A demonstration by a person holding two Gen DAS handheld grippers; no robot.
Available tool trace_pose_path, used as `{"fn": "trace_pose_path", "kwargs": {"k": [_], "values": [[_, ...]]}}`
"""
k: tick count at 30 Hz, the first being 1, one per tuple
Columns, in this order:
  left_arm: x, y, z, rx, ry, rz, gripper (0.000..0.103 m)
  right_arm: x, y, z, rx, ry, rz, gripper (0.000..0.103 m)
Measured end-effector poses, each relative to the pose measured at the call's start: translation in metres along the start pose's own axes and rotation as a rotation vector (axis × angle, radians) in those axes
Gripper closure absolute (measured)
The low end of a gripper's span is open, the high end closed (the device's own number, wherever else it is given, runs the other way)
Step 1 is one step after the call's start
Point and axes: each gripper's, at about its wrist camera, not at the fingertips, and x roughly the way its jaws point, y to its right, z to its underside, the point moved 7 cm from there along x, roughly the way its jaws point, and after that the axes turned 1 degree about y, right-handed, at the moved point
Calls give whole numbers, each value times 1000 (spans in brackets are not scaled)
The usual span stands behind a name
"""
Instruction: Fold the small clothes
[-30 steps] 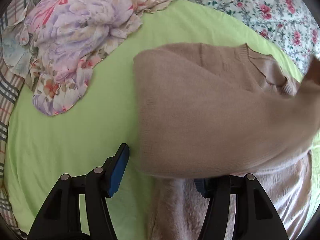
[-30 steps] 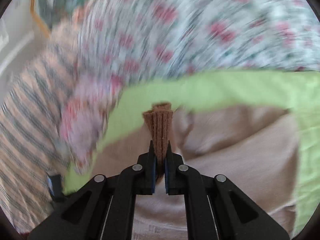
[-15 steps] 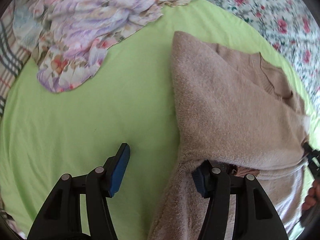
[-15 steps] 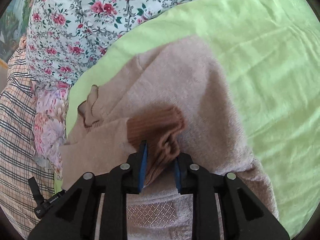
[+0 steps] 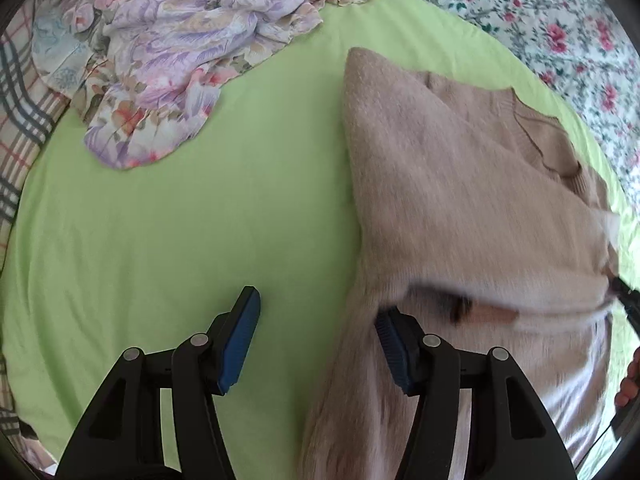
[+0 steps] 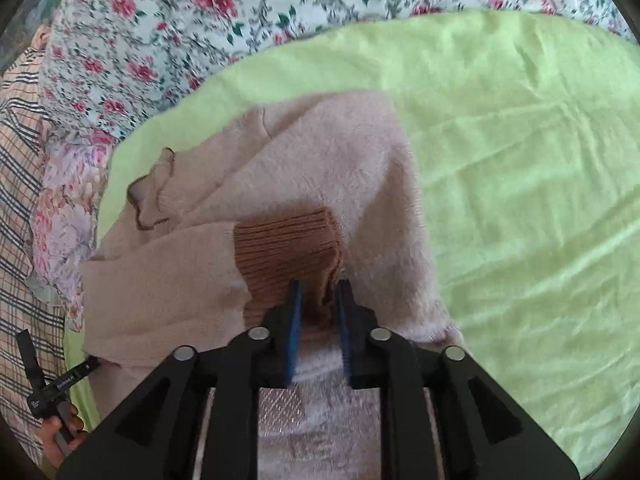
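Observation:
A small beige fuzzy sweater (image 5: 460, 208) lies on a lime-green sheet (image 5: 180, 240), one sleeve folded across its body. In the right wrist view the sweater (image 6: 320, 168) shows its brown ribbed cuff (image 6: 288, 248) lying on the body. My right gripper (image 6: 319, 292) stands partly open around the cuff's edge, the pads loose about the knit. My left gripper (image 5: 316, 320) is open and empty at the sweater's left edge, its right finger on the fabric and its left finger over bare sheet.
A crumpled lilac floral garment (image 5: 180, 48) lies at the far left of the sheet. A rose-print cover (image 6: 180, 28) and a plaid cloth (image 6: 20, 200) border the sheet. Bare green sheet (image 6: 520, 200) lies right of the sweater.
My right gripper carried the cuff across the sweater, laid it on the body and opened its jaws. The sleeve now lies folded flat. My left gripper stayed open beside the sweater.

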Motion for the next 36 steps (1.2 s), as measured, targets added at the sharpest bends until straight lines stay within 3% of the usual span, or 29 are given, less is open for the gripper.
{"fn": "trace_pose_path", "kwargs": {"k": [2, 9, 11, 17, 21, 25, 31, 34, 35, 36], "values": [[-11, -2, 16, 19, -14, 3, 45, -20, -3, 10, -14, 8, -40, 67], [-45, 9, 118, 76, -140, 67, 43, -75, -4, 78, -79, -41, -89, 65], [-51, 19, 156, 115, -189, 57, 43, -86, 1, 97, -86, -65, -90, 65], [-78, 8, 223, 183, -195, 3, 43, -132, 17, 155, -131, -121, -110, 64], [-93, -10, 239, 128, -186, 59, 45, -149, 47, 174, -172, -160, -151, 56], [-99, -1, 254, 101, -208, 212, 43, -154, 68, 201, -153, -237, -192, 56], [-93, 25, 272, 187, -208, 255, 41, -149, 86, 251, -171, -370, -208, 55], [-92, 26, 275, 217, -206, 272, 49, -142, 81, 256, -150, -330, -253, 54], [-91, 25, 274, 232, -203, 264, 59, -139, 78, 253, -141, -323, -267, 55], [-89, 25, 271, 240, -196, 263, 77, -136, 78, 249, -122, -313, -277, 67]]}}
